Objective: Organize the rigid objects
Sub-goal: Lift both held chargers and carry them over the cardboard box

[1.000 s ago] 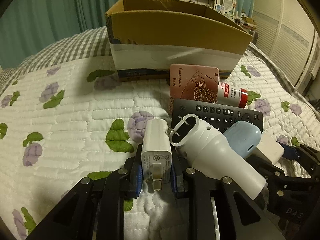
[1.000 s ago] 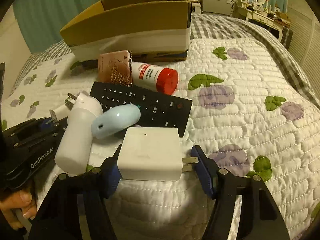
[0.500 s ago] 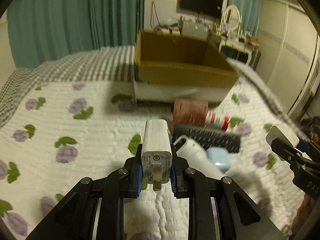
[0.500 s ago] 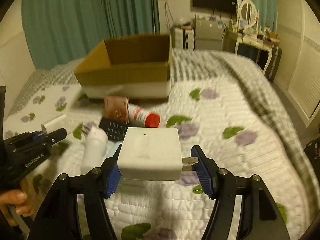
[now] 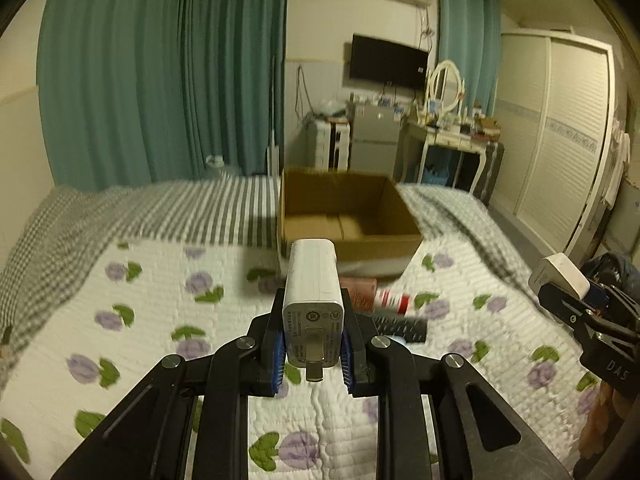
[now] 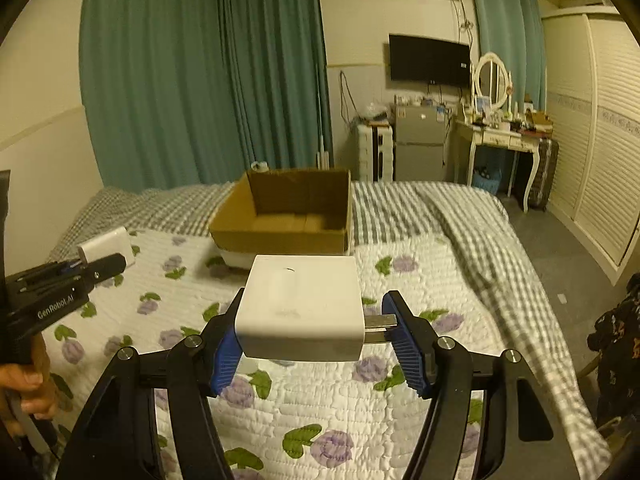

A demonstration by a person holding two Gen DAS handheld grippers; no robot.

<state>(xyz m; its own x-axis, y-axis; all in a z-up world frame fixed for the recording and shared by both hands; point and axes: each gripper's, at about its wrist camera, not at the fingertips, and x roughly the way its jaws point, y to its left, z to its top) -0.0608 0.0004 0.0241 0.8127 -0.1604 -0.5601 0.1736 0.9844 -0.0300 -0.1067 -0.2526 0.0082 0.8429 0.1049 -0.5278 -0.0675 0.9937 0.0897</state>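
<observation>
My left gripper (image 5: 313,354) is shut on a slim white charger (image 5: 313,292), held high above the bed. My right gripper (image 6: 316,340) is shut on a square white charger (image 6: 301,306), also lifted. An open cardboard box (image 5: 348,216) stands ahead on the bed; it also shows in the right wrist view (image 6: 286,216), and it looks empty. Below the left charger lie a pink booklet (image 5: 360,292), a red-capped bottle (image 5: 394,300) and a black remote (image 5: 402,328). The right gripper shows at the right of the left wrist view (image 5: 576,300), the left gripper at the left of the right wrist view (image 6: 76,272).
The bed has a white floral quilt (image 6: 360,400) and a grey checked blanket (image 6: 460,216). Teal curtains (image 5: 160,80), a small fridge (image 6: 418,148), a dressing table (image 6: 500,136) and a white wardrobe (image 5: 560,140) stand beyond the bed.
Both grippers have risen well above the bed, each with its charger. The pile of objects has dropped far below, and the box's inside has come into view.
</observation>
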